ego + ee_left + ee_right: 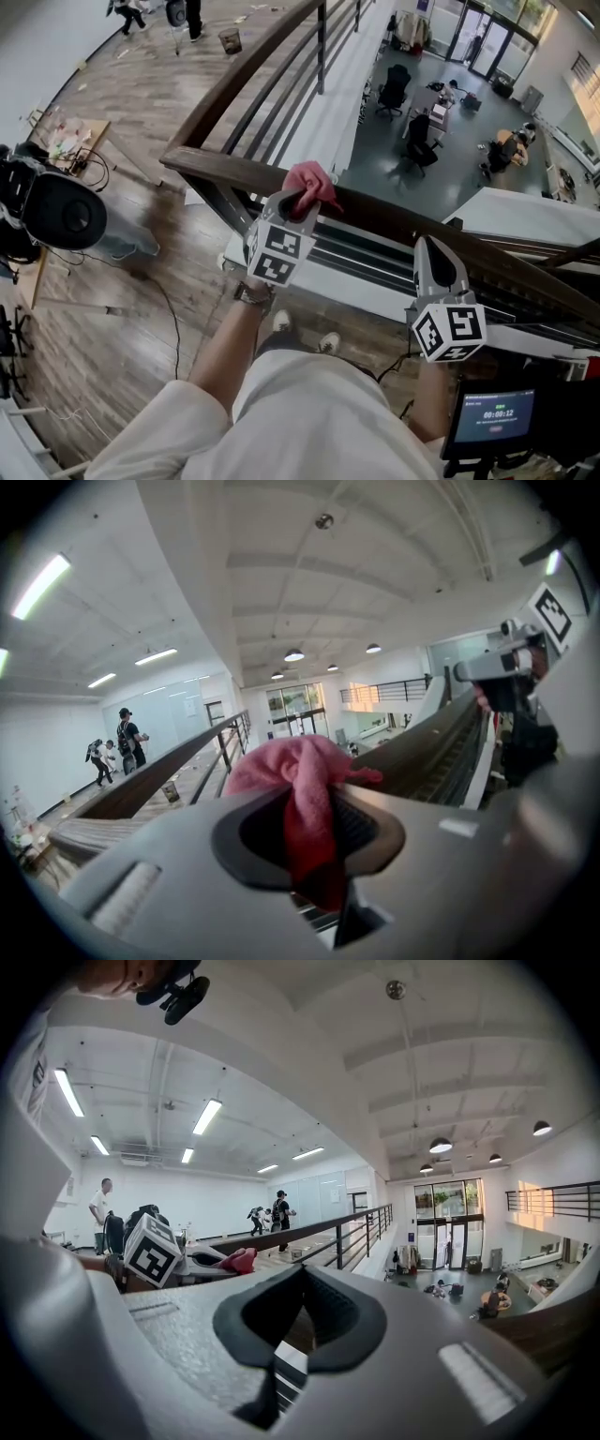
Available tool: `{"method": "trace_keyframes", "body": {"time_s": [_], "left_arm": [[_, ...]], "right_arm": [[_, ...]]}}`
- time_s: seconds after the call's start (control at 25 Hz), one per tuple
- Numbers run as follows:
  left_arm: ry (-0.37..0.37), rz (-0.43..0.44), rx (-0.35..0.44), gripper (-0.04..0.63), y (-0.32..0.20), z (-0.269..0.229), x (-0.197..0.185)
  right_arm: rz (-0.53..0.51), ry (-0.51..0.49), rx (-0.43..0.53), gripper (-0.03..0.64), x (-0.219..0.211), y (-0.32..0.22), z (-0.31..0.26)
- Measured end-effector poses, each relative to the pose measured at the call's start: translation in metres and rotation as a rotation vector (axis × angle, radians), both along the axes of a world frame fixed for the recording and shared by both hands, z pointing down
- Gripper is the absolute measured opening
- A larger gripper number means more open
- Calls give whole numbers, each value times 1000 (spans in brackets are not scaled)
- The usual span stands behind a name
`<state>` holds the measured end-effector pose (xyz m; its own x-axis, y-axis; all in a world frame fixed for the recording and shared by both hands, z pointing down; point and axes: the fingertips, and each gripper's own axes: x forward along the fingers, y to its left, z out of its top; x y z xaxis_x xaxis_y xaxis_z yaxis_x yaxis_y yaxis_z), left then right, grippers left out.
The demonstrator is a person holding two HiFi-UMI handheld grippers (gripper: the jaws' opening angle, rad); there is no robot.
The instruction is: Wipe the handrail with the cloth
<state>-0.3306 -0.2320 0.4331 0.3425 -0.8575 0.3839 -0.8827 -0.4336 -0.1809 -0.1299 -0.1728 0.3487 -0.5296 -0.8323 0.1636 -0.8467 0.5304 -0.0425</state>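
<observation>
The left gripper (300,202) is pinching the cloth (314,178) against the rail (384,216). At its 4 o'clock, the right gripper (431,246) is pointing railward, closed and empty.

we see a wooden floor (141,103) with a small bin (230,40) far off and a black cable (174,323) lying near us. on the level below, black office chairs (394,89), glass doors (480,39) beyond. people (127,735) far back. a small screen (494,415) glows lower right.

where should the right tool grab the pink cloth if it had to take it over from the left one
Grip the loose bunched crown of the cloth that bulges past the left tool. Bring the right tool in from the right along the handrail, since the rest is pinched in the left jaws.
</observation>
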Motion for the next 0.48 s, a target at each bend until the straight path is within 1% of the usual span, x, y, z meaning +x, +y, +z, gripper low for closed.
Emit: {"method": "trace_keyframes", "body": {"time_s": [0.08, 0.2, 0.4, 0.48], "left_arm": [[-8, 18, -3, 97, 2, 3, 4], [-40, 37, 1, 98, 3, 3, 4], [-44, 33, 5, 98, -1, 9, -40], [-31, 22, -1, 98, -1, 9, -53]], "right_arm": [[0, 4, 0, 3, -2, -2, -2], [-2, 15, 2, 3, -9, -4, -6], [6, 19, 6, 3, -50, -12, -2], [5, 17, 2, 3, -61, -13, -2]]}}
